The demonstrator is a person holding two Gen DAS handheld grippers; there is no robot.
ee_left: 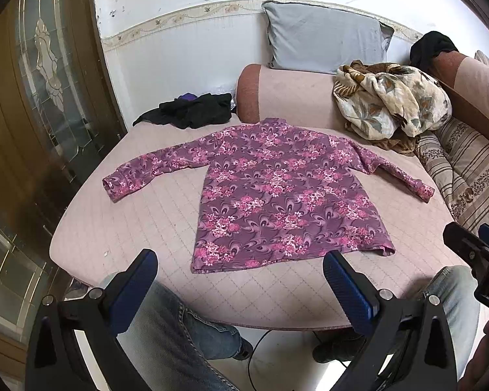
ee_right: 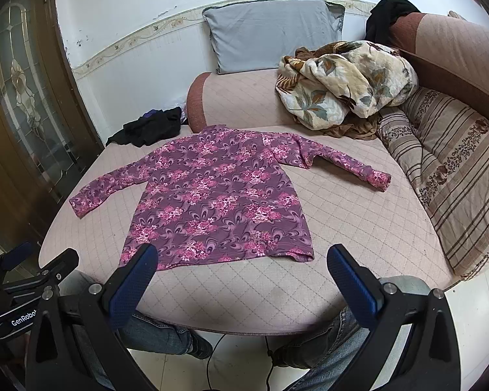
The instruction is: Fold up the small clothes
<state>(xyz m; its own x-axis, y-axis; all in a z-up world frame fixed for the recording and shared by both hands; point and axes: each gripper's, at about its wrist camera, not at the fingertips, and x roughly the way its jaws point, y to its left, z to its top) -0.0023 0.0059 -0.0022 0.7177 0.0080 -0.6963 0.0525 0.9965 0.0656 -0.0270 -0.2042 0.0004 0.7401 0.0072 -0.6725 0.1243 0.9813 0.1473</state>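
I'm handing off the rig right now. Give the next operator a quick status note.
Left gripper: open, empty, hovering short of the hem.
Right gripper: open, empty, also at the hem side.
Purple floral shirt: spread flat on the pink quilted cover, both sleeves out, hem toward you.
Done: laid out only; no fold yet.
Left: fold sleeves in, then the body. Black clothes lie at the far left corner.

The shirt (ee_left: 277, 192) looks like soft matte cloth, floral print. Sofa cover (ee_left: 140, 228) is quilted fabric, kinda stained. Gripper pads (ee_right: 130, 290) are textured blue rubbery stuff, frames matte black plastic.
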